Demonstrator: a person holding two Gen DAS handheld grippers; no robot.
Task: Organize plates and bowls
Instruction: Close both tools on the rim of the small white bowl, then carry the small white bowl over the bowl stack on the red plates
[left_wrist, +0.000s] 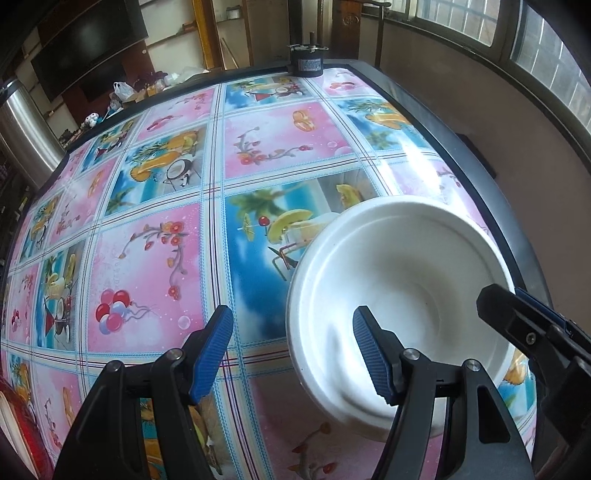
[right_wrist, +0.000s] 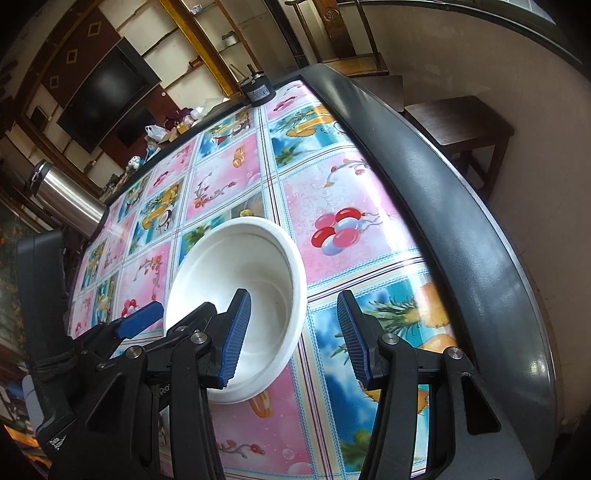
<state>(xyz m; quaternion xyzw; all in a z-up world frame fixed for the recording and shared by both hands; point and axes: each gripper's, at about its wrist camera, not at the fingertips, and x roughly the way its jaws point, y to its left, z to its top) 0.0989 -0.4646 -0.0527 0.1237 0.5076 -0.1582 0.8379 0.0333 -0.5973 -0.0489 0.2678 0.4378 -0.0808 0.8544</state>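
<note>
A white bowl (left_wrist: 406, 266) (right_wrist: 255, 258) stands upright and empty on the picture-print tablecloth (left_wrist: 147, 229), near the table's right edge. My left gripper (left_wrist: 291, 314) is open and straddles the bowl's left rim, one blue pad inside the bowl and one outside over the cloth. My right gripper (right_wrist: 293, 295) is also open and straddles the opposite rim the same way. Neither pair of pads presses on the rim. The right gripper's fingers (left_wrist: 517, 317) show at the bowl's far side in the left wrist view. The left gripper's fingers (right_wrist: 142, 319) show in the right wrist view.
A black cylindrical device (left_wrist: 308, 62) (right_wrist: 256, 92) sits at the table's far edge. The table's dark padded rim (right_wrist: 443, 184) runs close on the right, with a wooden stool (right_wrist: 461, 125) beyond. A steel bin (left_wrist: 22, 129) stands off the left side. Something red (left_wrist: 18, 424) lies at the near left.
</note>
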